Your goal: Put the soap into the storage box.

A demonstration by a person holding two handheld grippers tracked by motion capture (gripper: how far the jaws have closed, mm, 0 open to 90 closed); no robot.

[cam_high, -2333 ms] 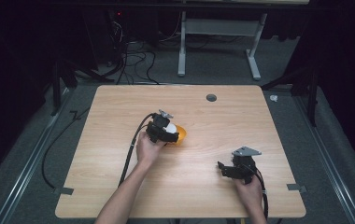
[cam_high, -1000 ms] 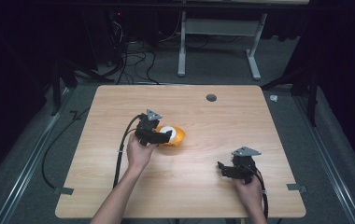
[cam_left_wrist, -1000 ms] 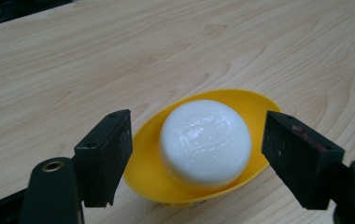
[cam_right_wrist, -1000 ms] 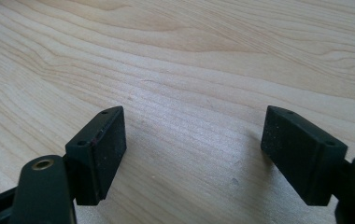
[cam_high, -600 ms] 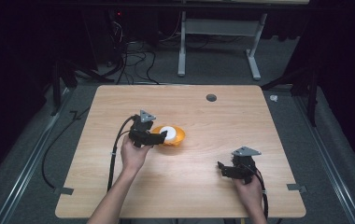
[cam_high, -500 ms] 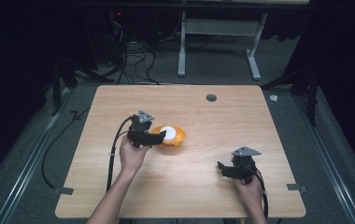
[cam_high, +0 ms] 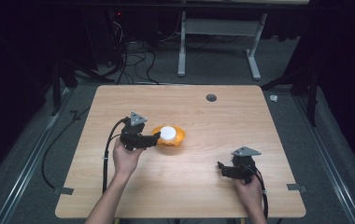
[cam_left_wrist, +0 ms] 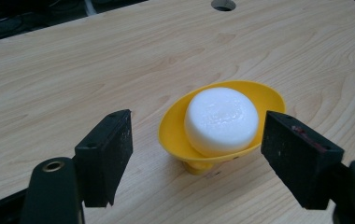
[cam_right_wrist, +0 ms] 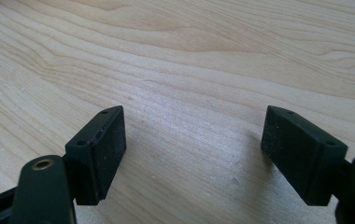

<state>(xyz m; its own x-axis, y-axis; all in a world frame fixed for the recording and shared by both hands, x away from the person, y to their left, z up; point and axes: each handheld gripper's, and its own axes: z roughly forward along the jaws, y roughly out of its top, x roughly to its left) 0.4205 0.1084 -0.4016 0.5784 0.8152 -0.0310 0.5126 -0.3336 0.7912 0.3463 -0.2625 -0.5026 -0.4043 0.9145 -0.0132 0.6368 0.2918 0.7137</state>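
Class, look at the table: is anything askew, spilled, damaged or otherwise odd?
Nothing stands out. The white puck sits whole in the upright yellow bowl, nothing is spilled, and both grippers, left and right, are open.

A yellow bowl [cam_high: 170,136] holding a white puck [cam_high: 168,132] is being flanked at its left by the left gripper [cam_high: 153,138] (jaws pointing right); the right gripper [cam_high: 221,168] is being held well apart on the wooden table [cam_high: 241,116].

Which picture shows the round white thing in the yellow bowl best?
The left gripper view: the round white puck sits close and sharp in the yellow plastic bowl. The high view shows it as a small white dot.
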